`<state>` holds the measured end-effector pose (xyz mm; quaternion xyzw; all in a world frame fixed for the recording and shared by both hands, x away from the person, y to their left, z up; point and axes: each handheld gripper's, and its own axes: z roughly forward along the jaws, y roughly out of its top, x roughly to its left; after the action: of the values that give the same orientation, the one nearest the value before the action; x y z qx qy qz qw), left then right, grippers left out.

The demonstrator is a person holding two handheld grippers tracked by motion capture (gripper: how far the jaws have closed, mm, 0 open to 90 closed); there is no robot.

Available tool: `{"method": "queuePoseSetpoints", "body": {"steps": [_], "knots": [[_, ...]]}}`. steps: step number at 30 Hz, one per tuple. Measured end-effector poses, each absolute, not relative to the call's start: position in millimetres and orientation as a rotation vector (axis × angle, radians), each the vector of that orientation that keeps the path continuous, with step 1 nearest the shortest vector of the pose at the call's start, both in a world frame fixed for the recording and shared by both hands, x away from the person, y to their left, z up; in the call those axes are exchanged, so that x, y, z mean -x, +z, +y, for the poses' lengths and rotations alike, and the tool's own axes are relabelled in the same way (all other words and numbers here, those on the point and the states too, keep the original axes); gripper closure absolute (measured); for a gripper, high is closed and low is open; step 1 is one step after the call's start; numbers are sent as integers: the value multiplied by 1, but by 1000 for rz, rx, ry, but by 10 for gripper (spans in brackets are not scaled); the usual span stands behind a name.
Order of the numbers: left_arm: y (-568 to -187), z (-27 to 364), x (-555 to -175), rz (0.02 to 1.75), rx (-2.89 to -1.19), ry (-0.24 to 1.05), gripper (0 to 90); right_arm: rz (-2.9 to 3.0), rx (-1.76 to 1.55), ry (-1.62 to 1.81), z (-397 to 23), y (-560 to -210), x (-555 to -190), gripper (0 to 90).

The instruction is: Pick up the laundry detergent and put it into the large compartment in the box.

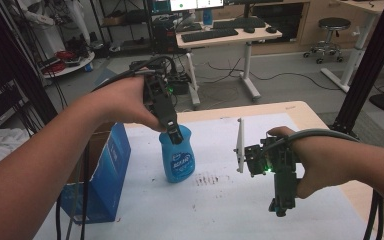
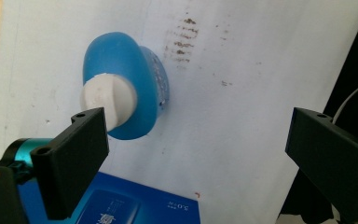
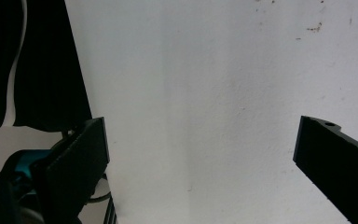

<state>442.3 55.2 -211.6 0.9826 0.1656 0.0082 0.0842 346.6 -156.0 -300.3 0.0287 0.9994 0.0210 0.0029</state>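
Two grippers, both mine. Left gripper [image 1: 175, 134]: poised directly over the blue bottle [image 1: 179, 159], jaws spread wide, one jaw just beside its white cap [image 2: 108, 99], nothing grasped. Bottle: upright on the white sheet [image 1: 220, 200], centre-left, just right of the blue box [image 1: 102, 170]. Brown smudges [image 1: 211, 179]: right of the bottle. Right gripper [image 1: 280, 206]: near right, pointing down at bare sheet, jaws released.

Blue bottle [image 1: 179, 159] upright on white sheet [image 1: 230, 200], white cap [image 2: 108, 99], beside blue box [image 1: 107, 170].
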Motion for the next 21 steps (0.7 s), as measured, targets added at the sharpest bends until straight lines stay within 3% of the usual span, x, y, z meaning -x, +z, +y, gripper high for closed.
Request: {"method": "queuePoseSetpoints", "body": {"steps": [21], "knots": [[-252,52,-486,580,-2974,-10,60,3150,-92,54,-157,-309,-353,24]]}}
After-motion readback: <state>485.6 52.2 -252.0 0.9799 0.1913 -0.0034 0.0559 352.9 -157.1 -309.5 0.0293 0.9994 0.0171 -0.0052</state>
